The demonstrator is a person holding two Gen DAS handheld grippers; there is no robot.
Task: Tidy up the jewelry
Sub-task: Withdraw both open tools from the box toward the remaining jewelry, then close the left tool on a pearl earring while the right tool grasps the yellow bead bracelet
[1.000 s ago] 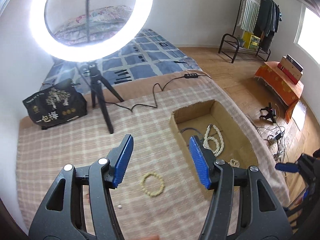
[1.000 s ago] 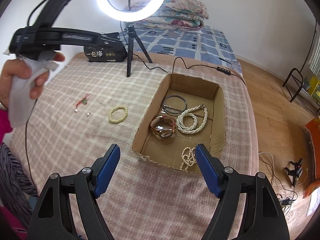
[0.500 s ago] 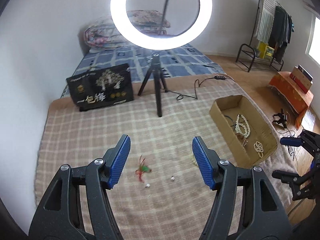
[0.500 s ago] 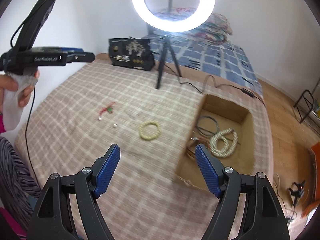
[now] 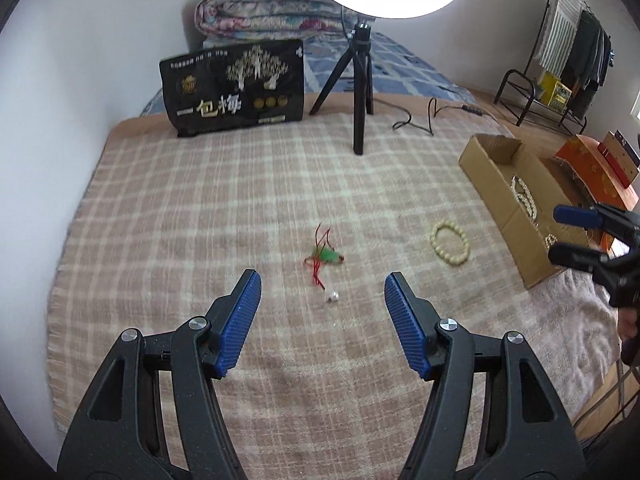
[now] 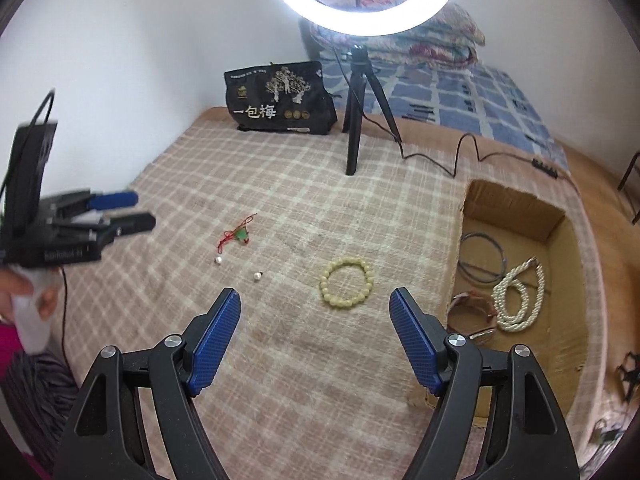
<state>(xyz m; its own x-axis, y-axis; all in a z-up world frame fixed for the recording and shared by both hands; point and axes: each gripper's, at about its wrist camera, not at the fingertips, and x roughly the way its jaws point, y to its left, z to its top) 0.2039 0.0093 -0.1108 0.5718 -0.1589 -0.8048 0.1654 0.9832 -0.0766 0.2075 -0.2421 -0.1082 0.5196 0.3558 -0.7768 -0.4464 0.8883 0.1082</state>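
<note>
Currently listed: left gripper (image 5: 322, 294) and right gripper (image 6: 314, 312), both wide and empty, poised over loose bracelet (image 6: 347, 284), pearls and red-cord charm (image 5: 323, 257) awaiting the box (image 6: 516, 204).

The left claw (image 5: 322, 320) has swung away from the brown cardboard box (image 5: 505, 216) to above the red-and-green corded charm (image 5: 323, 257). The right claw (image 6: 315, 340) has shifted from the box toward the pale yellow bead bracelet (image 6: 347, 285).
</note>
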